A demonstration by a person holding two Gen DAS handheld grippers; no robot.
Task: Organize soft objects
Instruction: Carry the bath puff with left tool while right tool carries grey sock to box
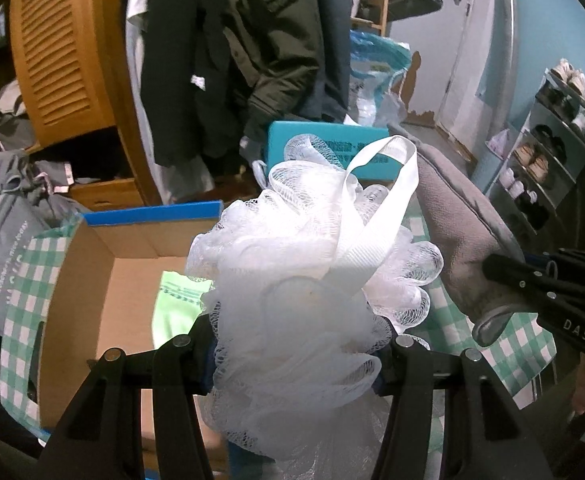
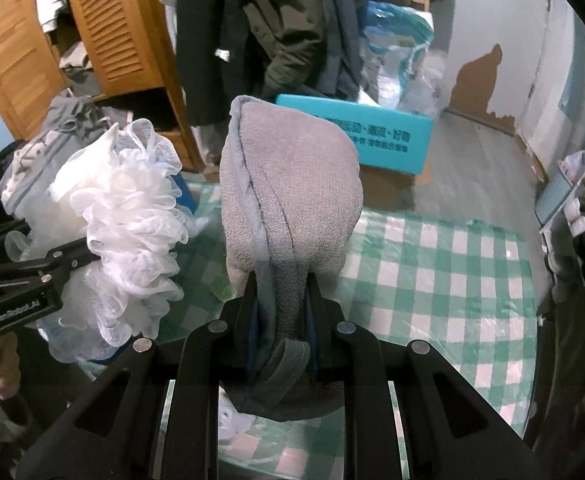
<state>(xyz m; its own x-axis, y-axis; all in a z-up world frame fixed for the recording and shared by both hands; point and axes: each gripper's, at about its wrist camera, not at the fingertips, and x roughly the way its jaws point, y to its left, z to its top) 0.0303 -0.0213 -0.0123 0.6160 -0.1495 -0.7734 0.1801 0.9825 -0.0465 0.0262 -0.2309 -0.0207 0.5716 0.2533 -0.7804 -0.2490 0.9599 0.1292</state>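
Observation:
A white mesh bath pouf [image 1: 292, 280] with a white ribbon loop fills the middle of the left wrist view, and my left gripper [image 1: 298, 338] is shut on it. It hangs above the checked table, to the right of an open cardboard box [image 1: 92, 280]. My right gripper [image 2: 282, 292] is shut on a grey fleece mitt [image 2: 292, 184] that sticks up and forward from its jaws. In the right wrist view the pouf [image 2: 132, 216] and left gripper [image 2: 88, 256] are close on the left. In the left wrist view the mitt [image 1: 452, 232] and right gripper [image 1: 496, 292] are on the right.
A green-and-white checked cloth [image 2: 432, 272] covers the table. The cardboard box holds a light green item [image 1: 176, 304]. A teal box [image 2: 372, 132] lies behind, with hanging coats [image 1: 252, 40] and a wooden wardrobe [image 1: 60, 52] beyond. A shoe rack [image 1: 552, 140] stands at the right.

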